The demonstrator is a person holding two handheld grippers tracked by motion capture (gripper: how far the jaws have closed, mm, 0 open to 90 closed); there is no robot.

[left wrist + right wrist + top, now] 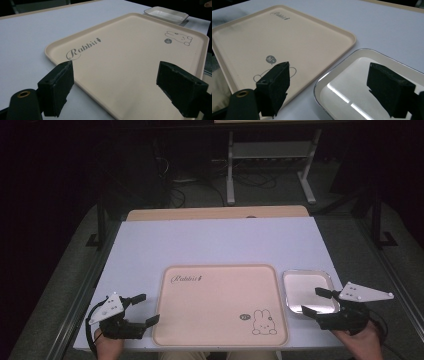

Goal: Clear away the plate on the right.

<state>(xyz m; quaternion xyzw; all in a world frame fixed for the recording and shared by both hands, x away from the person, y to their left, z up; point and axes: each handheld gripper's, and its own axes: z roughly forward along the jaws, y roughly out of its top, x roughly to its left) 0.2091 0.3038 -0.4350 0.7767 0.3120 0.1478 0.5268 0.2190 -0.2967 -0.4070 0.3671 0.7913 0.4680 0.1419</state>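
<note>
Beige tray w/ "Rabbit" lettering and a bunny drawing lies flat on the white counter, near its front edge, roughly centred. Small shiny metal tray sits just beside the beige one, on its right, w/ a narrow gap of counter between them.

Left tongs are at the beige tray's left edge, close to its front-left corner, jaws spread wide and empty. One jaw tip is right at the tray's rim; other is a bit further back, over bare counter. In the left gripper view the left tongs straddle that rim: one jaw over counter, other over the tray's inside. Can't tell if either jaw touches the tray. Far off in that view, the metal tray shows past the beige tray.

Right tongs are at the metal tray's front part, also wide apart, holding nothing. In the high view both jaw tips overlap the metal tray's near half. In the right gripper view the right tongs frame the metal tray's left rim: one jaw over the bunny corner of the beige tray, other over the metal tray, its dark reflection in the shiny bottom. Contact w/ the metal unclear.

A hand holds each pair at the counter's front edge.
</note>
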